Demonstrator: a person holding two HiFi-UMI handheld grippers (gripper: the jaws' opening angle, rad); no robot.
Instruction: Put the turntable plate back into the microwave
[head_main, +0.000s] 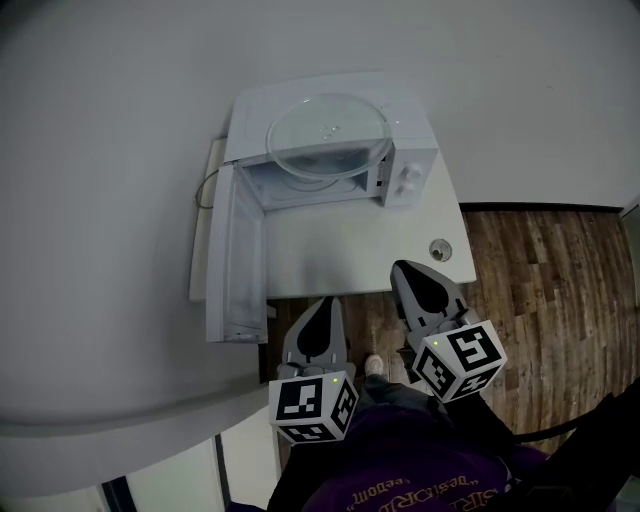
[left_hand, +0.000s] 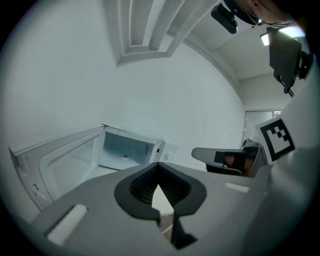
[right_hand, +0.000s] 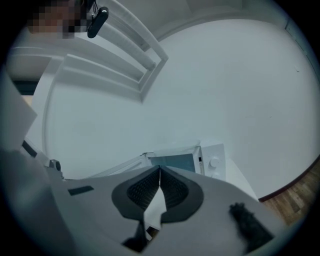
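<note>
Turntable plate (head_main: 330, 135) parked atop microwave (head_main: 410, 178), door (head_main: 240, 262) open so cavity (head_main: 300, 186) is ready; left gripper (head_main: 322, 310) and right gripper (head_main: 408, 276), jaws closed on nothing, well apart from it.

Glass turntable plate (head_main: 330, 135) rests atop a white microwave (head_main: 410, 178) (door hanging open) at the table's (head_main: 340, 250) far edge.

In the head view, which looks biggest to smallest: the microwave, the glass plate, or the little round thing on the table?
Microwave: biggest.
Glass turntable plate, lying on top of it: next.
Little round thing: smallest by far.
</note>
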